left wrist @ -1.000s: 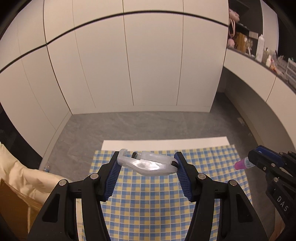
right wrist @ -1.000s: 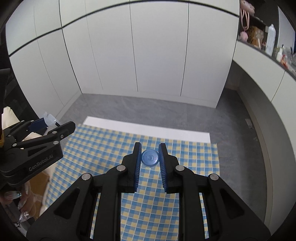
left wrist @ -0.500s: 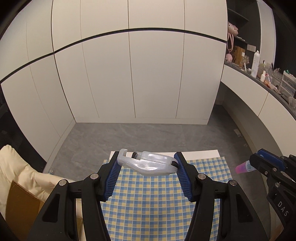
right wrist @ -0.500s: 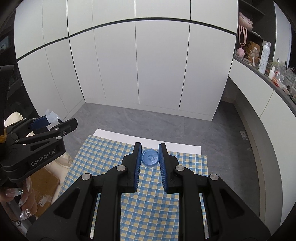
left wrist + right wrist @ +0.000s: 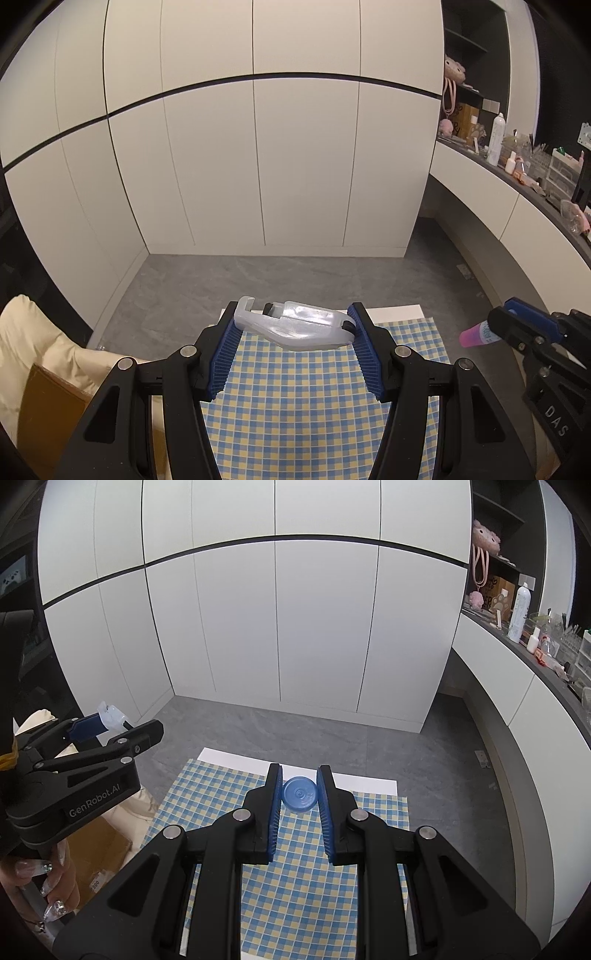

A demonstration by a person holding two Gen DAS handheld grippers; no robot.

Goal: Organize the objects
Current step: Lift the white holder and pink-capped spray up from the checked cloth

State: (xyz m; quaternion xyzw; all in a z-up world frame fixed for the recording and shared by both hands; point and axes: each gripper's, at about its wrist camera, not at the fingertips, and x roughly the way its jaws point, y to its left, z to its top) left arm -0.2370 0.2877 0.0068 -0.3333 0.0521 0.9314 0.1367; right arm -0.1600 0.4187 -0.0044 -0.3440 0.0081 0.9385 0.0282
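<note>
Left gripper: clamped on clear sprayer, 12 o'clock. Right gripper: pinching blue cap, 12 o'clock above checked cloth. Both aloft, unplaced; sorting apparently pending.

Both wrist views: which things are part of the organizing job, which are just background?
In the job:
- clear plastic piece, clamped in the left gripper
- small bottle with blue cap, clamped in the right gripper
- checked cloth

Lying about:
- white spray bottle and clutter on the counter
- cardboard box
- cream cushion
</note>
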